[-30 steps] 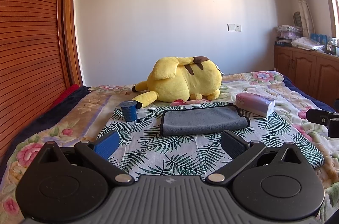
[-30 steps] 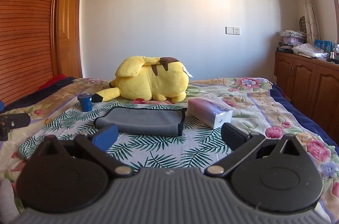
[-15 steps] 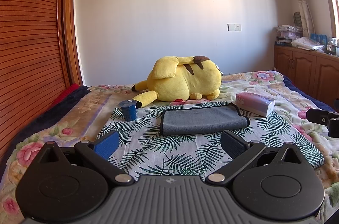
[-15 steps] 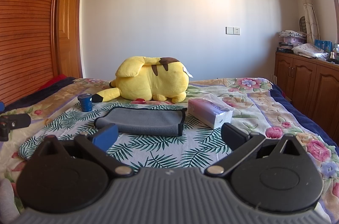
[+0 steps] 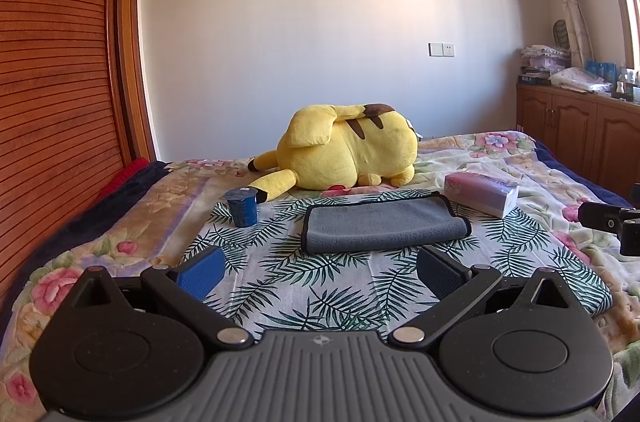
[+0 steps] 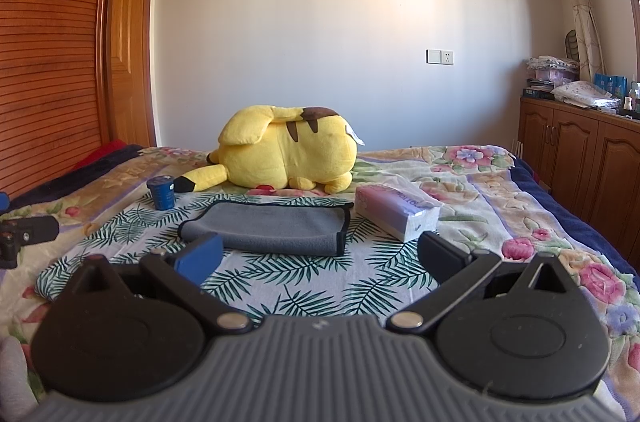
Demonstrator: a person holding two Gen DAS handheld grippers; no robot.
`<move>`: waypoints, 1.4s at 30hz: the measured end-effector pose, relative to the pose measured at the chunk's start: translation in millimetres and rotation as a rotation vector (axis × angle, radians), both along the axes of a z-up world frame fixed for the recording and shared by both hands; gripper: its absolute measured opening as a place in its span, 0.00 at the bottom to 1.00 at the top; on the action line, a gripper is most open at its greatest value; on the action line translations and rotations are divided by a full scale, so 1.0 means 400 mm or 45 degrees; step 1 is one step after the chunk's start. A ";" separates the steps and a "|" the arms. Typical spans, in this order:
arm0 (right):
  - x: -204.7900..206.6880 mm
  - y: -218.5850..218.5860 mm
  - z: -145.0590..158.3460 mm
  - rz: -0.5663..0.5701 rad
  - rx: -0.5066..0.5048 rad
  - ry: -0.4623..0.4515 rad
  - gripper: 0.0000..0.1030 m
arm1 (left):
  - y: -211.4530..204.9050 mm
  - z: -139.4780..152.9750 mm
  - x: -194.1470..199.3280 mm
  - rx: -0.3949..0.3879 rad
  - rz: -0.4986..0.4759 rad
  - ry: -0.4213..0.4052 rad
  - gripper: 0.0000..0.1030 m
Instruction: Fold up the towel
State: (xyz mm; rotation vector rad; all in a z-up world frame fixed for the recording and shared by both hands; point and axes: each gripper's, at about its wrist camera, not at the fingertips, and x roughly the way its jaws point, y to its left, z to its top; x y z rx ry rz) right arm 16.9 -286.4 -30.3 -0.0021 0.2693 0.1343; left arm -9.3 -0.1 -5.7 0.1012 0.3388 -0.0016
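Note:
A grey towel [image 5: 384, 222] with dark edging lies folded flat on a palm-leaf cloth [image 5: 320, 282] on the bed; it also shows in the right wrist view [image 6: 272, 228]. My left gripper [image 5: 320, 268] is open and empty, held short of the towel's near edge. My right gripper [image 6: 320, 260] is open and empty, also short of the towel. The tip of the right gripper shows at the right edge of the left wrist view [image 5: 612, 220], and the tip of the left gripper shows at the left edge of the right wrist view [image 6: 24, 234].
A yellow plush toy [image 5: 344, 154] lies behind the towel. A blue cup [image 5: 241, 208] stands to its left and a tissue pack [image 5: 482, 192] to its right. A wooden wardrobe [image 5: 52, 82] is at left and a low cabinet [image 5: 580, 138] at right.

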 end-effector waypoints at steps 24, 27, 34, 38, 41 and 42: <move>0.000 0.000 0.001 0.000 0.001 0.001 1.00 | 0.001 -0.007 0.000 0.017 0.000 0.003 0.84; 0.000 0.000 0.000 0.000 0.001 0.002 1.00 | 0.000 -0.007 0.000 0.017 0.000 0.003 0.84; 0.001 -0.001 0.001 0.000 0.001 0.002 1.00 | 0.000 -0.007 -0.001 0.021 0.001 0.002 0.84; 0.000 0.000 0.000 0.000 0.002 0.002 1.00 | -0.001 -0.005 0.001 0.022 0.001 0.002 0.84; 0.001 0.000 0.001 0.000 0.002 0.002 1.00 | -0.001 -0.005 0.001 0.022 0.001 0.001 0.84; 0.000 0.000 0.000 0.000 0.002 0.002 1.00 | -0.001 -0.005 0.001 0.022 0.000 0.001 0.84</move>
